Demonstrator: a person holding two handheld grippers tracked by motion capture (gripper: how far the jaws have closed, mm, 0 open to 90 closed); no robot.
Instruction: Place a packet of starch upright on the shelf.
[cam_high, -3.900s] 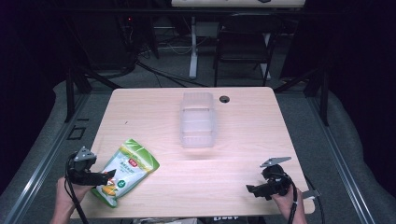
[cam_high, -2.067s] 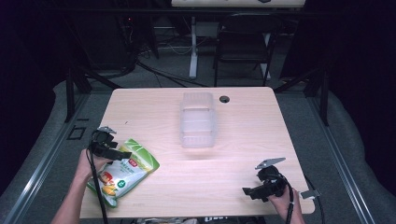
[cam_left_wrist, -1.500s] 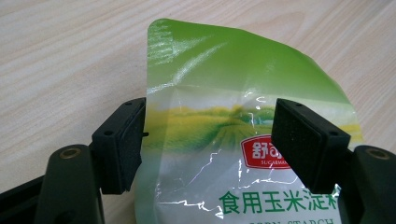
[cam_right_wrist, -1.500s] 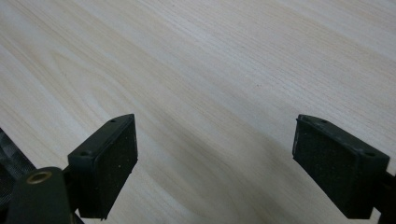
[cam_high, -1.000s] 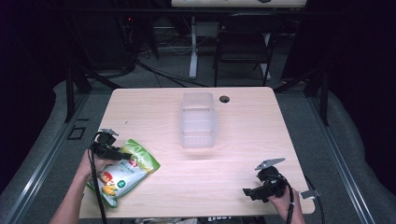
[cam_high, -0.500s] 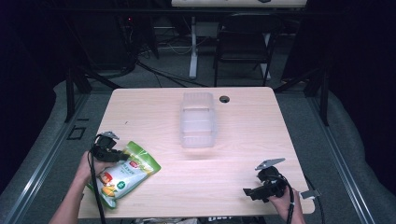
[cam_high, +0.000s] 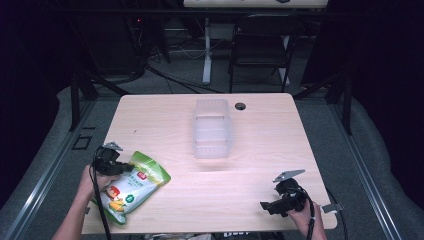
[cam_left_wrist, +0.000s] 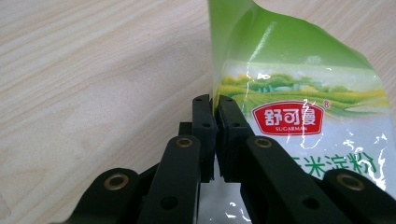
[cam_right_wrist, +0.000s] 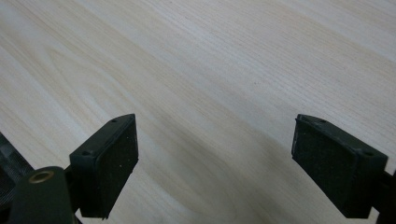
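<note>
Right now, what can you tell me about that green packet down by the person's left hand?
The green packet is a glossy plastic pouch, green at the top with a clear lower part showing white powder. It carries a red label with Chinese characters and "SUGARMAN", above a field picture. It lies near the front left corner of the wooden table, slanting toward the edge. The left gripper has its black jaws pinched shut on the pouch's upper edge. Nothing else touches it.

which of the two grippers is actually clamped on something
The left gripper: its jaws are pinched shut on the edge of the green and white plastic pouch. The right gripper hangs wide open over the bare wooden table.
</note>
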